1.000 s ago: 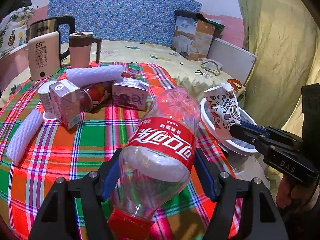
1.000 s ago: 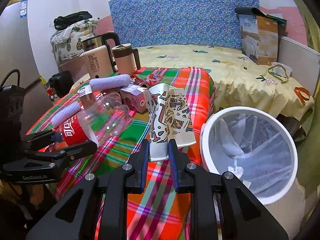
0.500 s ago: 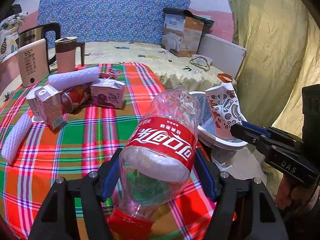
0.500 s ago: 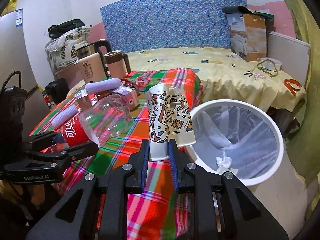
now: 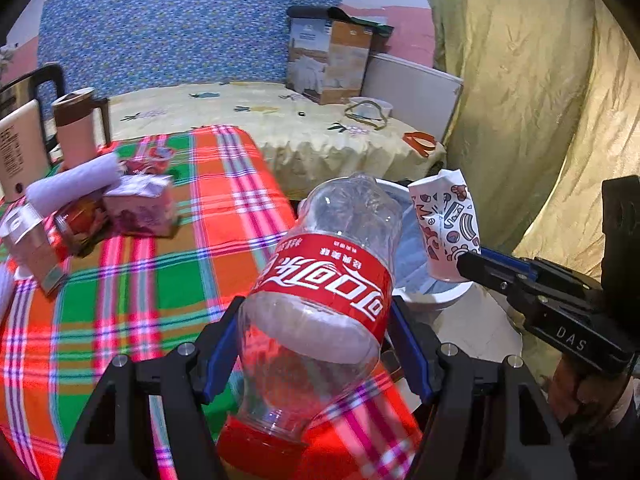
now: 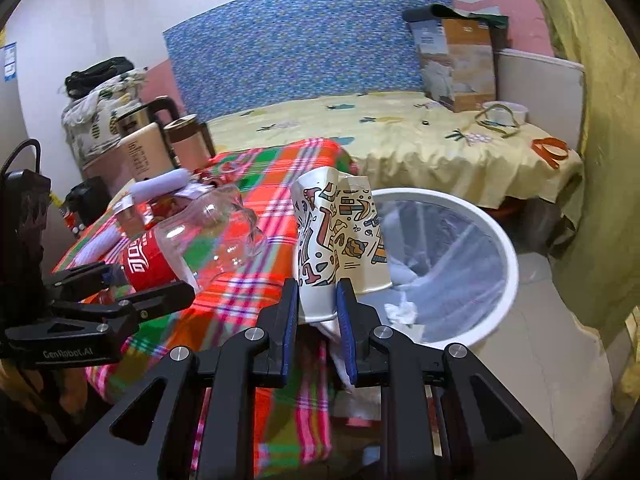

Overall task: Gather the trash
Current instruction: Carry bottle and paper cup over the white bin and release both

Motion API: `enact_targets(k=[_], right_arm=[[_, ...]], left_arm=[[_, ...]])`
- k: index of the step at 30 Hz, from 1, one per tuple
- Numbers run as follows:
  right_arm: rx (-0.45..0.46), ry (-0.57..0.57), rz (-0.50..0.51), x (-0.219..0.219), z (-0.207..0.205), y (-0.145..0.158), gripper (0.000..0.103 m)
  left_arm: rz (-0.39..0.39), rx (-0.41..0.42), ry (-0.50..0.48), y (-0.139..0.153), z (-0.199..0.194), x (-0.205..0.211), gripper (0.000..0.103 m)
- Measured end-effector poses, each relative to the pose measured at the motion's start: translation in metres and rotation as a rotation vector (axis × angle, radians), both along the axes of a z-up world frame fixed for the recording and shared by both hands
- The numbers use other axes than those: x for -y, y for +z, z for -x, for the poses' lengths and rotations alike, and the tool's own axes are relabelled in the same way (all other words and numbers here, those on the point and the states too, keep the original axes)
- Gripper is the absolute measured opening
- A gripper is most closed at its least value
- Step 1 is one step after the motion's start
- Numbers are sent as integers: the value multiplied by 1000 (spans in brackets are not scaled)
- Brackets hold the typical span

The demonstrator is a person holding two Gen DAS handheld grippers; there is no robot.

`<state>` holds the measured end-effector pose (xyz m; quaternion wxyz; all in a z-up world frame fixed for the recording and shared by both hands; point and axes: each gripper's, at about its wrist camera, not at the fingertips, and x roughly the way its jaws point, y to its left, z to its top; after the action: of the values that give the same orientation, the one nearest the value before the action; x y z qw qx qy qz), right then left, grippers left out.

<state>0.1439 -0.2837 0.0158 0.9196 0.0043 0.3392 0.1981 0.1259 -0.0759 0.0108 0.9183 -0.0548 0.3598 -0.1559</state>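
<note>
**Plastic bottle and paper cup close to the bin**

Clear plastic cola bottle with a red label and red cap (image 5: 320, 300) is clamped across its body by the left gripper (image 5: 316, 344), cap end toward the camera, above the edge of the tabletop with the red-green plaid cloth (image 5: 168, 280). The right gripper (image 6: 318, 312) is closed narrow on the base of a crumpled paper cup with cartoon prints (image 6: 340, 236), which hangs over the near rim of the white round trash bin with a clear liner (image 6: 496, 240).

Judging from these views, the task is in its middle. Some crumpled white paper lies already inside the bin. Both held items are not yet released. On the tabletop remain two small drink cartons (image 5: 140, 204), a white foam sleeve (image 5: 72, 184) and some other wrappers, so more trips seem needed.

Compared with one second ago, both grippers have travelled sideways from over the cloth toward the bin. The cup was beside the rim before; now it overlaps the opening. Both grips look unchanged.
</note>
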Motion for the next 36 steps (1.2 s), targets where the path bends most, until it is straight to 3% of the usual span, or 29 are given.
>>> enact_targets(k=[17, 36], right_arm=[[-67, -111, -14, 40, -22, -20, 22], [-126, -166, 11, 53, -41, -34, 24]], left_arm=[[-5, -19, -81, -5, -50, 54, 71], [-5, -62, -137, -21, -93, 87, 71]])
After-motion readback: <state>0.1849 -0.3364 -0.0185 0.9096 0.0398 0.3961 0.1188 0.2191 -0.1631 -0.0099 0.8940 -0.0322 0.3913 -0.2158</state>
